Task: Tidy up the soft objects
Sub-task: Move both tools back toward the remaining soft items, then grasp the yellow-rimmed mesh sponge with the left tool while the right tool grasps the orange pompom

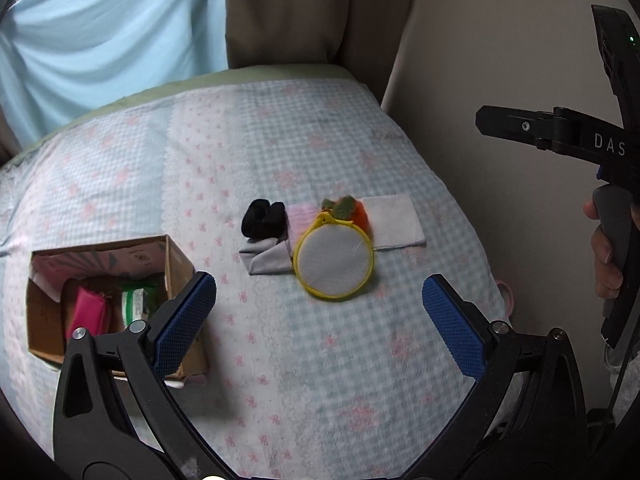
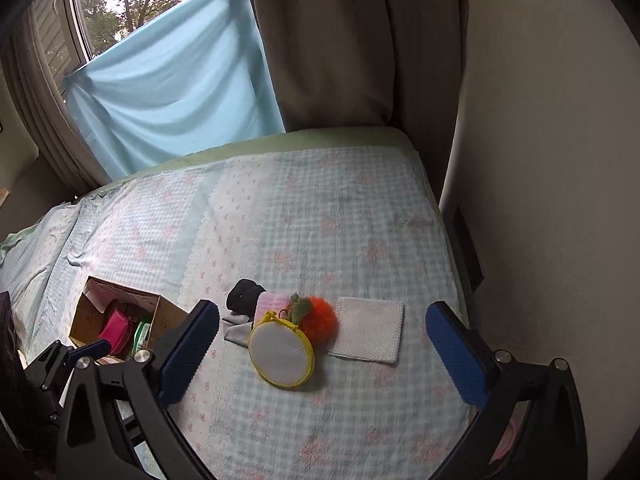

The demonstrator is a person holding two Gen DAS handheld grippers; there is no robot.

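Observation:
A pile of soft things lies mid-bed: a round yellow-rimmed mesh pouch, an orange pom-pom with green leaves, a black sock, a pink cloth, a grey cloth and a white folded cloth. My left gripper is open and empty above the bed, short of the pile. My right gripper is open and empty, framing the pile from above. It also shows at the right in the left wrist view.
An open cardboard box sits left of the pile, holding a pink pouch and a green-edged packet. The checked bedspread ends at a wall on the right. Curtains and a blue sheet hang behind.

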